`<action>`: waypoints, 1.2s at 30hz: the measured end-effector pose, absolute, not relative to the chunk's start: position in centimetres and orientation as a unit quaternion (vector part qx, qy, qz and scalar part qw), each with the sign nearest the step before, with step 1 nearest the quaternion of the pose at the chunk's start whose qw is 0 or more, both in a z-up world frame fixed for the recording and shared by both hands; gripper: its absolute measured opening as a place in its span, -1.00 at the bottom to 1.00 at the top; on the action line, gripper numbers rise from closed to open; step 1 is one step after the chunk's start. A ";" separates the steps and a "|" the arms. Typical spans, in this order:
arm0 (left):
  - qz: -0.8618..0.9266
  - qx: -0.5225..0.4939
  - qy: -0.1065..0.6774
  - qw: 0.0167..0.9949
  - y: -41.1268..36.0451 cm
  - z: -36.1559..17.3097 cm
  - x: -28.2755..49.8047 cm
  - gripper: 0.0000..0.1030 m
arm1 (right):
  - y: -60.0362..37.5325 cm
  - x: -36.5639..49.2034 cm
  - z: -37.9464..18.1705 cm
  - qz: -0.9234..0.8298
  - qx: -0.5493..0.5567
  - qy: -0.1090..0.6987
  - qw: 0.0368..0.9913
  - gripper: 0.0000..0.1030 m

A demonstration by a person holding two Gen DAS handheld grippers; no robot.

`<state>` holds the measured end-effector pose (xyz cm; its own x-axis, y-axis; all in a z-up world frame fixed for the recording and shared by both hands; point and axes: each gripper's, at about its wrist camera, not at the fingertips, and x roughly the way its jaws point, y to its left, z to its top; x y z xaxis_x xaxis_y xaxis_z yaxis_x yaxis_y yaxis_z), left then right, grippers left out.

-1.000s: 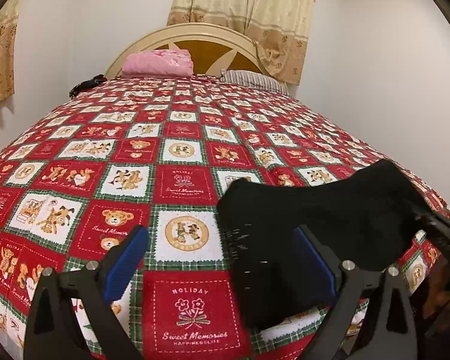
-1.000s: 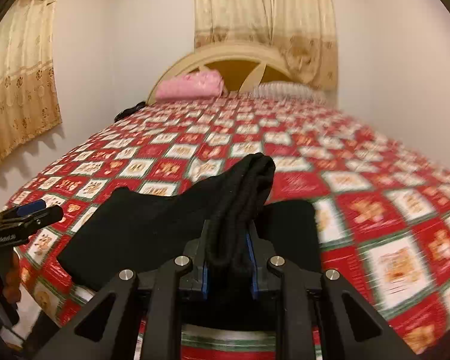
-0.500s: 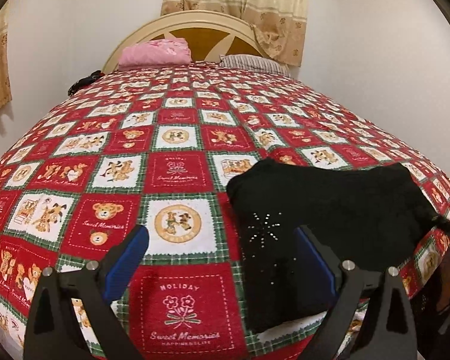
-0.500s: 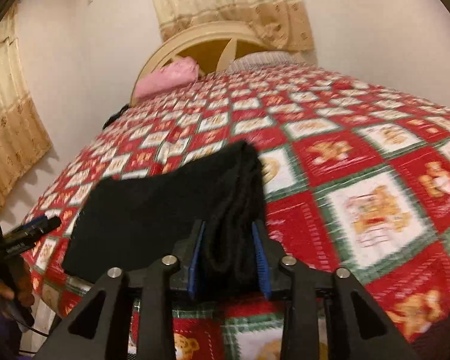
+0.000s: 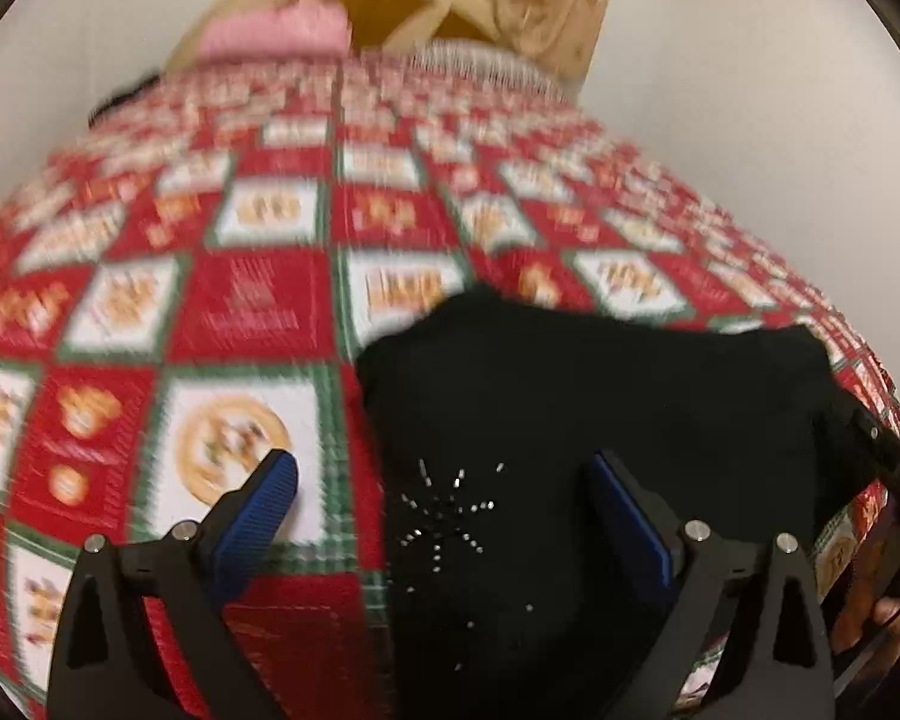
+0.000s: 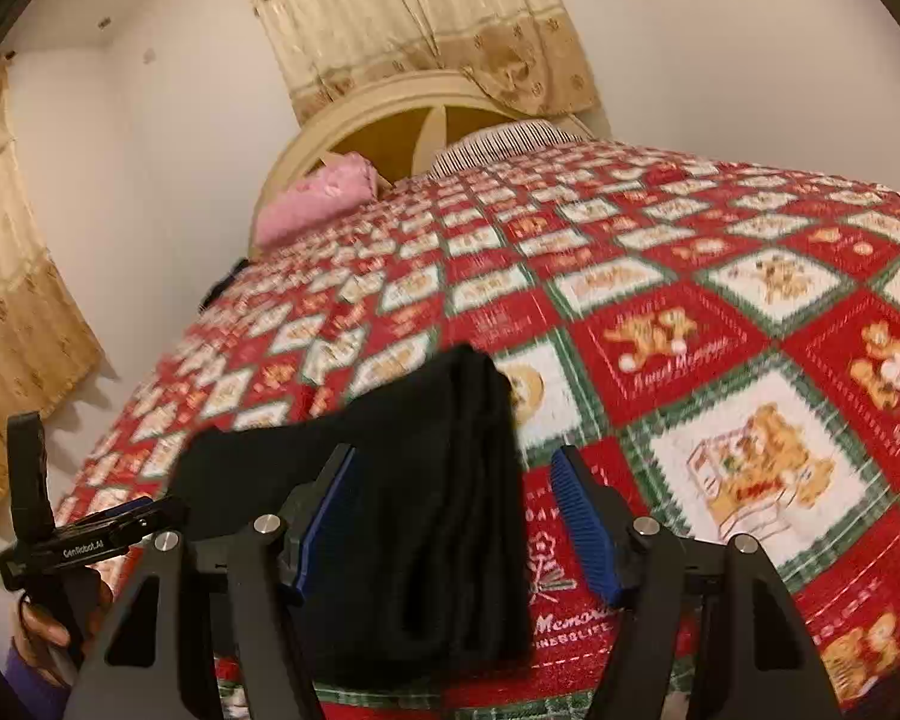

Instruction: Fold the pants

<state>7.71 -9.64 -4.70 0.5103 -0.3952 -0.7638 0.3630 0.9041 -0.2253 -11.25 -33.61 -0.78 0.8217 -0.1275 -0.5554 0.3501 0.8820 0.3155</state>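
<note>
The bed (image 6: 660, 276) fills both views, covered by a red, white and green patchwork bedspread (image 5: 252, 300) printed with teddy bears, stretching away ahead of each tool. At its far end stands a cream arched headboard (image 6: 390, 114), with beige patterned curtains (image 6: 426, 18) hanging above it and another curtain (image 6: 12, 300) off to the left of the right tool. A pink pillow (image 6: 312, 198) and a striped pillow (image 6: 498, 147) lie against the headboard.

The black pants (image 5: 600, 396) lie folded on the near edge of the bed. In the left wrist view they spread from just ahead of the left tool (image 5: 444, 510) off to its right, with a small burst of sparkly studs (image 5: 444, 516) on the fabric between the fingers. The left tool is spread wide: one blue pad (image 5: 258, 510) hangs over the bedspread, the other sits above the pants, and I cannot tell if either touches. This view is blurred.

In the right wrist view the pants' thick folded edge (image 6: 450, 480) runs straight ahead between the fingers of the right tool (image 6: 456, 516). Its jaws stand apart; the left pad is at the cloth, while the right pad (image 6: 582, 528) is clear of it, over the bedspread. The left tool appears at the far left, held in a hand (image 6: 48, 630).
</note>
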 end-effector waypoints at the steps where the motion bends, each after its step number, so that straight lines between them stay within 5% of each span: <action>1: -0.224 -0.033 0.463 0.857 -9.6 -5.4 8.1 0.93 | -33.5 -11.1 -1.2 -0.123 0.209 0.277 0.930 0.30; 11: -0.275 -0.178 0.469 0.820 -8.4 -5.6 12.8 0.90 | -31.3 -10.8 -3.3 -0.121 0.118 0.301 0.938 0.30; 12: -0.277 -0.189 0.461 0.821 -8.2 -5.5 13.3 0.80 | -31.2 -10.8 -3.3 -0.121 0.114 0.301 0.939 0.30; 14: -0.281 -0.204 0.453 0.821 -8.1 -5.5 14.3 0.07 | -31.1 -10.9 -3.4 -0.122 0.107 0.301 0.940 0.26; 18: -0.234 -0.153 0.421 0.863 -7.7 -4.8 14.4 -0.37 | -31.1 -11.0 -3.5 -0.120 0.100 0.301 0.941 0.24; 19: -0.201 -0.103 0.397 0.889 -7.8 -4.3 13.8 -0.37 | -31.1 -11.0 -3.5 -0.121 0.099 0.301 0.941 0.25; 21: -0.145 -0.023 0.380 0.913 -7.9 -3.8 13.1 0.01 | -31.1 -11.0 -3.5 -0.122 0.097 0.300 0.941 0.25; 22: -0.135 -0.012 0.392 0.910 -7.6 -3.9 13.0 0.61 | -31.1 -11.0 -3.5 -0.122 0.096 0.299 0.941 0.25; 23: -0.137 -0.023 0.406 0.903 -6.9 -4.1 12.7 0.85 | -31.1 -11.0 -3.4 -0.123 0.097 0.298 0.942 0.25; 31: -0.226 -0.150 0.462 0.844 -6.2 -5.5 8.4 0.90 | -31.1 -11.6 -3.0 -0.107 0.130 0.301 0.939 0.25; 36: -0.220 -0.057 0.445 0.866 -9.7 -5.7 7.2 0.97 | -30.2 -11.2 -3.2 -0.123 0.103 0.307 0.938 0.25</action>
